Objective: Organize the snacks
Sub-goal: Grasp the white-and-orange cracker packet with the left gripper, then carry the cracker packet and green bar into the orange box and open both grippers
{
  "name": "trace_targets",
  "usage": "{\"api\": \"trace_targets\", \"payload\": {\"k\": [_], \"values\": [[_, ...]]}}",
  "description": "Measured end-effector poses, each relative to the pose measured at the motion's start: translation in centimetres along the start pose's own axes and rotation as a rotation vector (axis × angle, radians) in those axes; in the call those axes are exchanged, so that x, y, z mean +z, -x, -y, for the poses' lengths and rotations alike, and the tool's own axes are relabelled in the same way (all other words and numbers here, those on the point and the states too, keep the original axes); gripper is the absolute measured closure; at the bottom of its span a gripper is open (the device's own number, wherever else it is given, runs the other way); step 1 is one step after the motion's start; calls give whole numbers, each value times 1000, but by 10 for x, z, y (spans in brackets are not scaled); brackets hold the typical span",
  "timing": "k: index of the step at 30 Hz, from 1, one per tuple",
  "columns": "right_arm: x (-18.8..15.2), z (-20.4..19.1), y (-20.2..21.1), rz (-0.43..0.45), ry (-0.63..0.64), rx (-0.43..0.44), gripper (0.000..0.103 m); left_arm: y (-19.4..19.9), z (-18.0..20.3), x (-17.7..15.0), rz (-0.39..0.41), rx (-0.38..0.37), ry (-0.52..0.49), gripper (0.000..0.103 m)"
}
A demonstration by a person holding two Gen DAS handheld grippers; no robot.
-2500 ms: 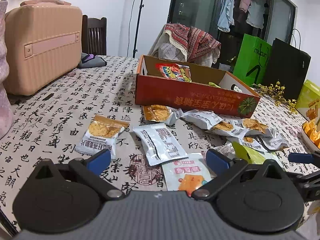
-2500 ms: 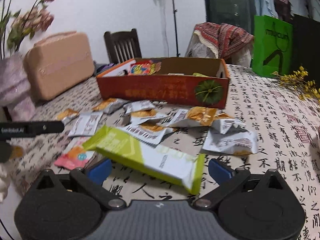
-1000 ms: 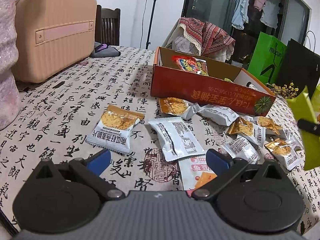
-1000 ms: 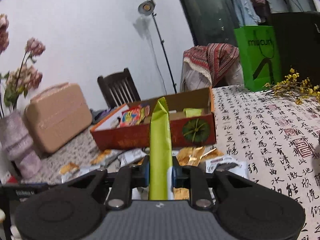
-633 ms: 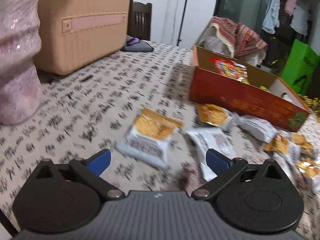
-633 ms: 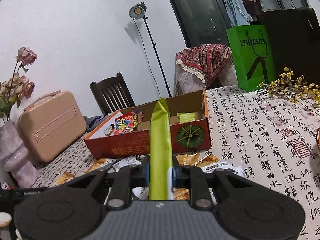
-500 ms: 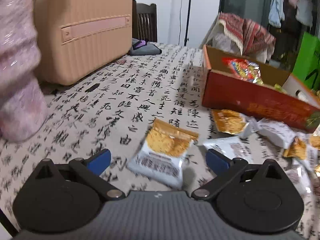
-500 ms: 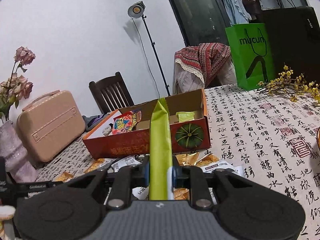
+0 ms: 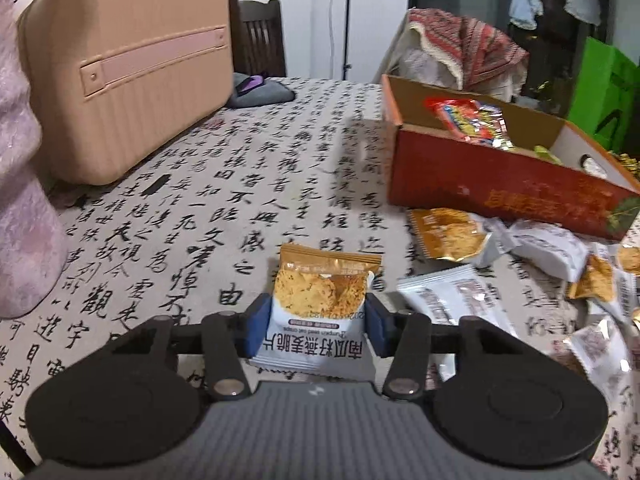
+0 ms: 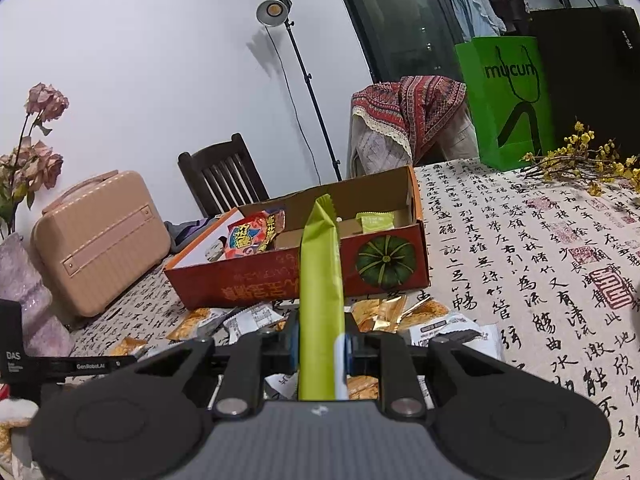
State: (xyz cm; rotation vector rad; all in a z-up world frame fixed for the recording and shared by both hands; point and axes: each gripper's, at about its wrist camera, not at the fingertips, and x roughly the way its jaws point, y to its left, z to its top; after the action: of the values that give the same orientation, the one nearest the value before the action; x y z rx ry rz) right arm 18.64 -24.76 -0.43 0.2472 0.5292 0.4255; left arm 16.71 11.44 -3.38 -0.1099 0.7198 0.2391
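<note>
1. Left tongs [image 9: 318, 326]: jaws have just been closing and now sit against both sides of a white-and-gold cracker packet [image 9: 320, 308], gripping it. The packet lies on the bench [image 9: 224, 184], gold end pointing away from the camera.
2. Right tongs [image 10: 321, 342]: closed tight on a long green snack bar [image 10: 321, 284], held on edge and raised above the bench, its crimped end pointing toward the red box [image 10: 280, 280].
3. Red box: open cardboard tray with a pumpkin picture on its near wall, standing on the bench beyond the loose packets. Inside it, a bright red-and-yellow snack bag [image 10: 254, 236] toward the left and a small pale-green packet [image 10: 376, 222] toward the right.
4. Loose packets [image 9: 452, 236]: white and gold, scattered on the bench in front of the red box, several overlapping; one white packet [image 9: 456, 300] lies just beside the held cracker packet.
5. Bench cover: pale cloth printed with black calligraphy and red seals.
6. Beige hard case [image 9: 120, 68]: stands at the far left of the bench, well apart from the box.
7. Pinkish vase [image 10: 24, 300]: left edge, holding dried roses [image 10: 40, 132].
8. Surroundings: dark wooden chair [image 10: 222, 176], lamp on a stand [image 10: 274, 10], green paper bag [image 10: 506, 100], yellow flower sprigs [image 10: 580, 160].
</note>
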Motion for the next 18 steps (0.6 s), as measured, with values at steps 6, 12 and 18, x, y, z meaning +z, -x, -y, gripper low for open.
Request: {"api": "trace_targets", "payload": {"k": [6,12,18], "values": [[0,-1,2,3,-1,-2,84,16,5,3,56,-20,-4,55],[7,-2,6,30,-4,2,84,36,17,17,131,-71,-8,55],[28,-8,0,65,-7,10,84,43,41,44,185,-133,-22,55]]}}
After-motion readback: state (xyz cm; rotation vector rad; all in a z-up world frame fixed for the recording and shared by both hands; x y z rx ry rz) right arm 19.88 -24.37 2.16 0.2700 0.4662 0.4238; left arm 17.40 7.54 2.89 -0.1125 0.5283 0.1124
